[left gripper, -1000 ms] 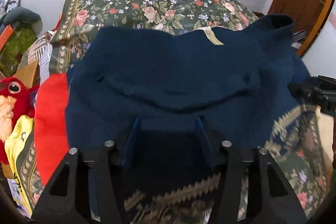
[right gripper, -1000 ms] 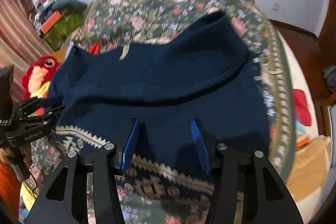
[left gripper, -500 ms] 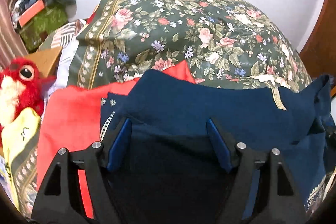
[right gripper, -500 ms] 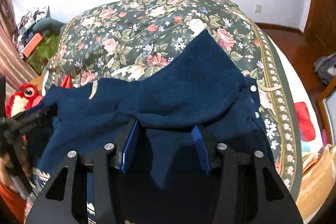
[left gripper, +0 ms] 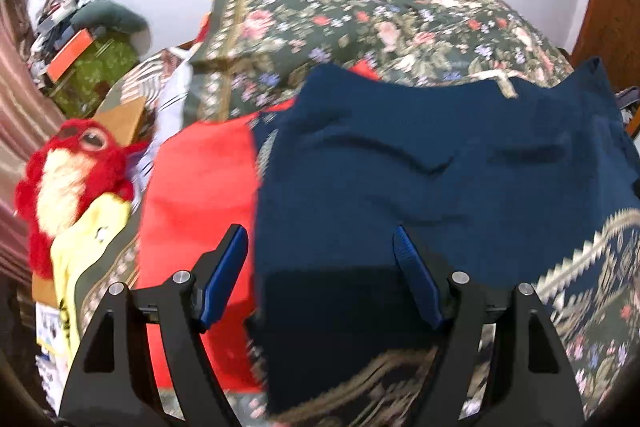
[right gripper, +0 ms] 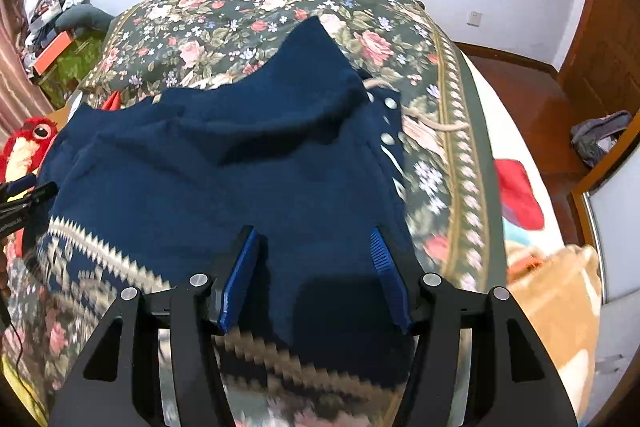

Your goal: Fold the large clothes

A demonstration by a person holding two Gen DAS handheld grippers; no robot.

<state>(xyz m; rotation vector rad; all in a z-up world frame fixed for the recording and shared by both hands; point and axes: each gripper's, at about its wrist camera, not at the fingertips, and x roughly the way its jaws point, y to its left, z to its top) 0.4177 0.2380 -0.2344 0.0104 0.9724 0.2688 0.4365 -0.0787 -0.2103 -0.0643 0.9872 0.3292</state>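
dark navy fleece garment [right gripper: 224,187] lies folded on the floral bedspread [right gripper: 256,23]. left gripper [left gripper: 320,247] jaws apart; right gripper [right gripper: 314,251] jaws opening, nothing clamped. next: smooth ridges, square edges.

We see a navy garment [left gripper: 440,163] of matt, slightly fuzzy knit cloth, its lower band woven with a pale zigzag. It lies on a bed [right gripper: 248,15] covered in smooth printed floral cloth. Left of the garment sits flat red cloth [left gripper: 196,187], and beyond that a shaggy red plush toy [left gripper: 68,179]. Right of the bed, the floor [right gripper: 520,87] looks like glossy reddish wood. Our fingers [right gripper: 240,275] carry ribbed blue pads on matt black plastic with shiny metal bolts.
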